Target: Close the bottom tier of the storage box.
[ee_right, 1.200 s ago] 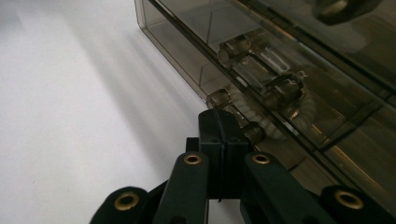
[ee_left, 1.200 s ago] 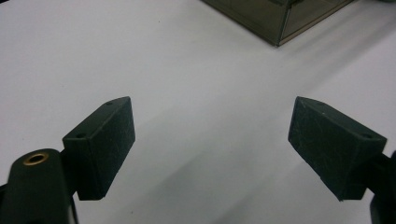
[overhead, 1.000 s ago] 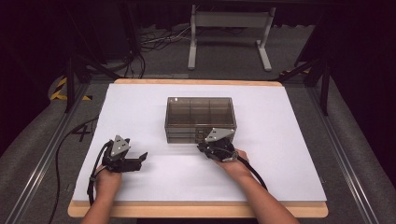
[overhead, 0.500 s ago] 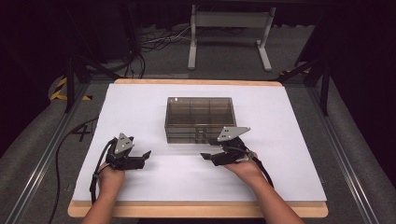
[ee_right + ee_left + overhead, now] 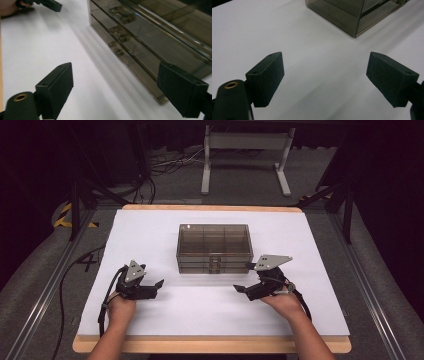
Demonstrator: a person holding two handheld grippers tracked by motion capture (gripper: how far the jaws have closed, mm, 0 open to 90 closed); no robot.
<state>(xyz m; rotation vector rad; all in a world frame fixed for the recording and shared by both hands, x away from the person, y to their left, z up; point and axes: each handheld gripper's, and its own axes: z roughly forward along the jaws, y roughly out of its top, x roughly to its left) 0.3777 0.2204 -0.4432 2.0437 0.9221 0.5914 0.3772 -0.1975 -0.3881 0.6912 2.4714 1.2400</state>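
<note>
The one readable mark is a dark figure "4" [image 5: 88, 263] on the grey floor, seen in the high view just off the desk's [image 5: 320, 245] left edge, to the left of the left gripper's [image 5: 156, 286] jaws and a little farther from the person. The smoky plastic drawer box [image 5: 214, 241] carries no lettering that can be made out.

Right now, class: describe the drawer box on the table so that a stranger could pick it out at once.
Start at the white table, which stands on grey floor. Near its middle, a little towards the far edge, sits the drawer box: a smoky see-through plastic cabinet with three shallow drawers stacked on its near face, each with a small handle. It is the one translucent thing there, beside two black tongs.
</note>
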